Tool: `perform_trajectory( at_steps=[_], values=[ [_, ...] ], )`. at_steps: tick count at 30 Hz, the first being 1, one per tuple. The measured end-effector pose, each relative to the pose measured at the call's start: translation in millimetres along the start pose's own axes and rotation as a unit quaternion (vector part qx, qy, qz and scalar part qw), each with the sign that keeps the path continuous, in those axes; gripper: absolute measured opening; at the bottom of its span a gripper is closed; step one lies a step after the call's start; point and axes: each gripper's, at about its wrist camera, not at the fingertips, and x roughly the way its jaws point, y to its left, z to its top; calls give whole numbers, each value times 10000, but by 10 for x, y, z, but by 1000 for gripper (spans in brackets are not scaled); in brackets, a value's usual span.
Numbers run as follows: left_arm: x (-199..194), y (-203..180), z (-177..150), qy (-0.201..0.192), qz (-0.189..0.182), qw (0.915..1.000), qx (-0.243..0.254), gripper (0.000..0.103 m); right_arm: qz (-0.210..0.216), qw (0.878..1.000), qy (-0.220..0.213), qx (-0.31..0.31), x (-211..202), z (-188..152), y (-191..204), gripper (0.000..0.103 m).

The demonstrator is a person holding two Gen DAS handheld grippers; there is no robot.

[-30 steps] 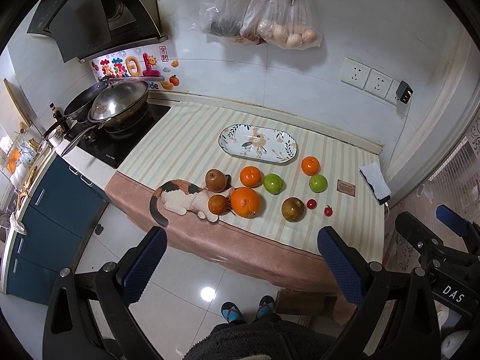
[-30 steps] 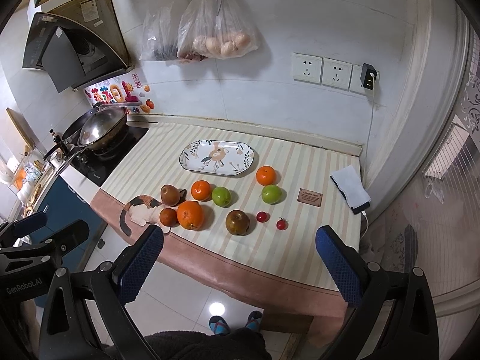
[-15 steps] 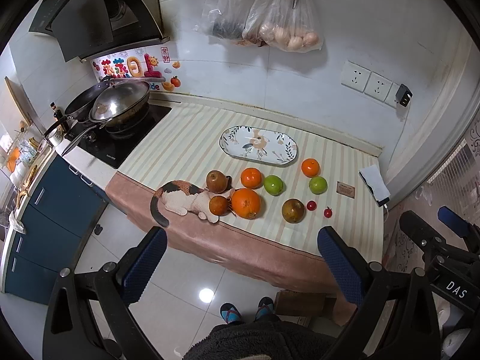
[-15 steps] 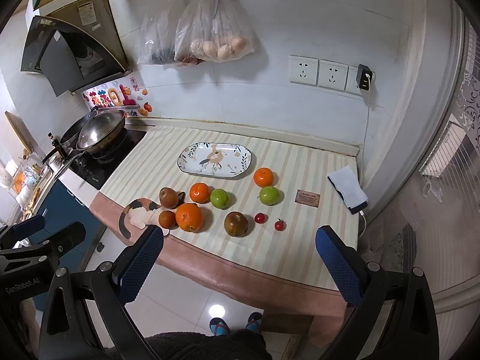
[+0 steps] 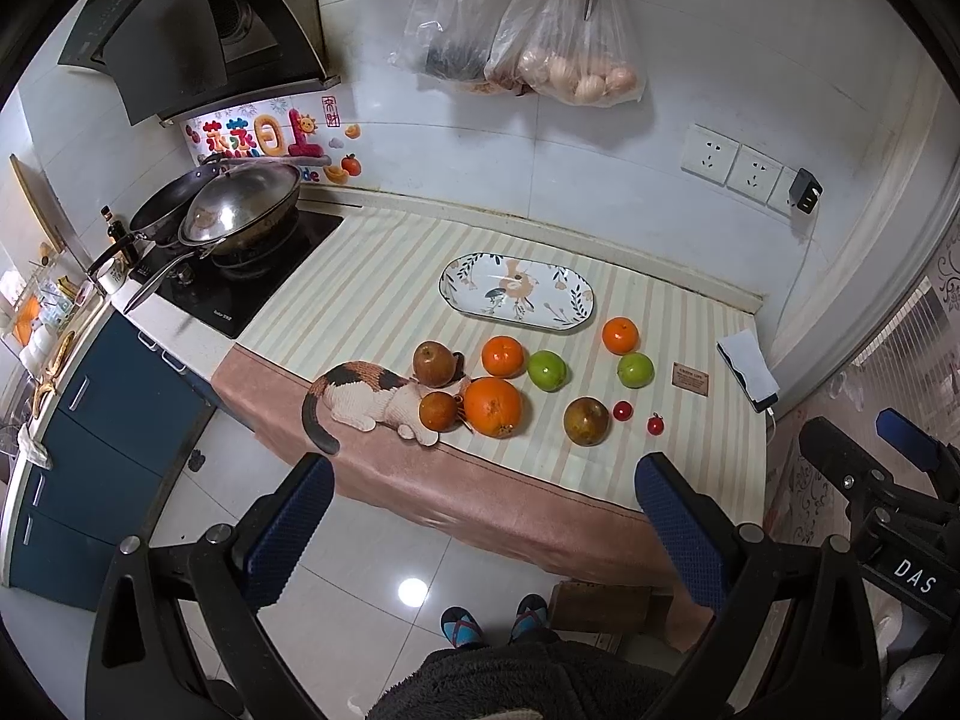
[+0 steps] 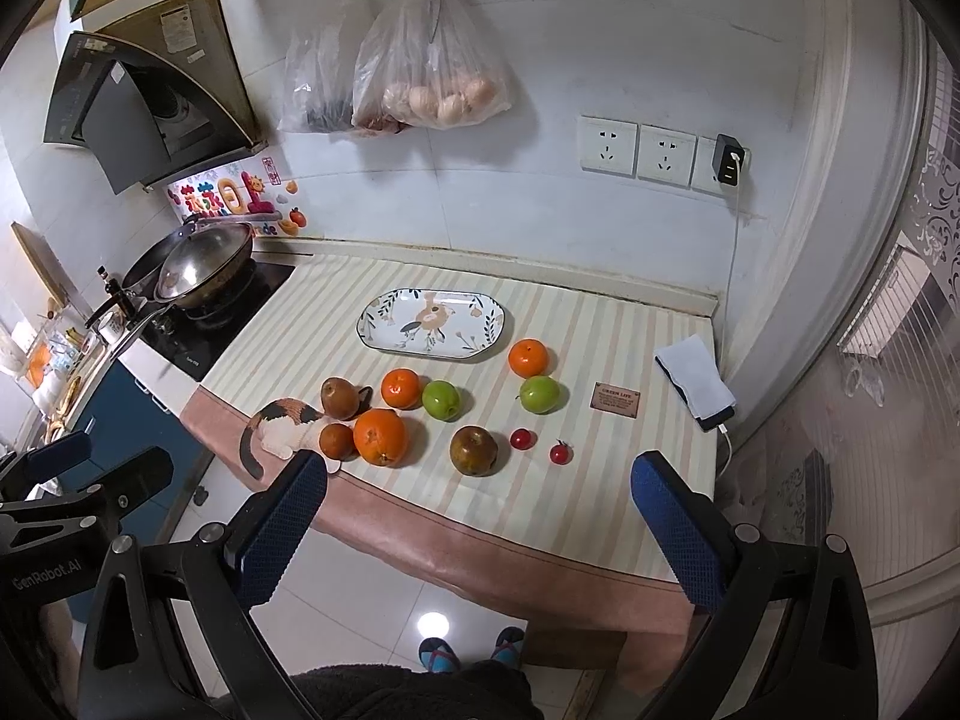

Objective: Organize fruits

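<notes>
The fruits are lying loose on the striped cloth of the table (image 5: pixel 384 276), grouped toward its near edge. The large orange (image 5: pixel 492 407) is sitting at the front of the group, touching a small brown fruit (image 5: pixel 438 411) at its 9 o'clock. A brown pear (image 5: pixel 434 363) is resting at the large orange's 11 o'clock, and a mid-sized orange (image 5: pixel 503 356) is lying at its 12 o'clock, just beside a green apple (image 5: pixel 546 370). At the large orange's 3 o'clock a brown-green round fruit (image 5: pixel 586 420) is sitting apart, with two cherry tomatoes (image 5: pixel 622 411) just beyond it on the same side. A second green apple (image 5: pixel 635 369) is lying at the brown-green fruit's 1 o'clock, nearly touching a small orange (image 5: pixel 620 335) behind it.

The oval patterned plate (image 5: pixel 573 324) is waiting behind the fruit at 12 o'clock, holding nothing. A toy cat (image 5: pixel 366 393) is sprawling at the group's 9 o'clock, its head against the small brown fruit and the pear. A small brown card (image 5: pixel 690 376) and a phone under a white cloth (image 5: pixel 747 360) are lying toward 3 o'clock.

The left hand-held gripper (image 5: pixel 480 540) is hovering well short of the table over the floor, its blue-padded fingers (image 5: pixel 290 531) spread wide and gripping nothing. The right hand-held gripper (image 6: pixel 480 534) is hanging likewise, spread wide with nothing between its pads (image 6: pixel 675 531), nearer the table's front edge.

Further out, a wok (image 5: pixel 240 213) is sitting on the hob at 10 o'clock, and a bag of eggs (image 5: pixel 570 54) is hanging on the wall.
</notes>
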Motion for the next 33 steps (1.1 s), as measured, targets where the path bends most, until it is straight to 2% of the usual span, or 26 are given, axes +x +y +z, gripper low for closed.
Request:
perform_trajectory(
  at_steps=[28, 33],
  values=[
    [-21, 68, 3, -39, -9, 10000, -42, 103, 68, 9999, -74, 115, -86, 33, 81, 103],
    [142, 301, 141, -141, 303, 9994, -107, 103, 138, 9987, -14, 491, 172, 27, 76, 103]
  ],
)
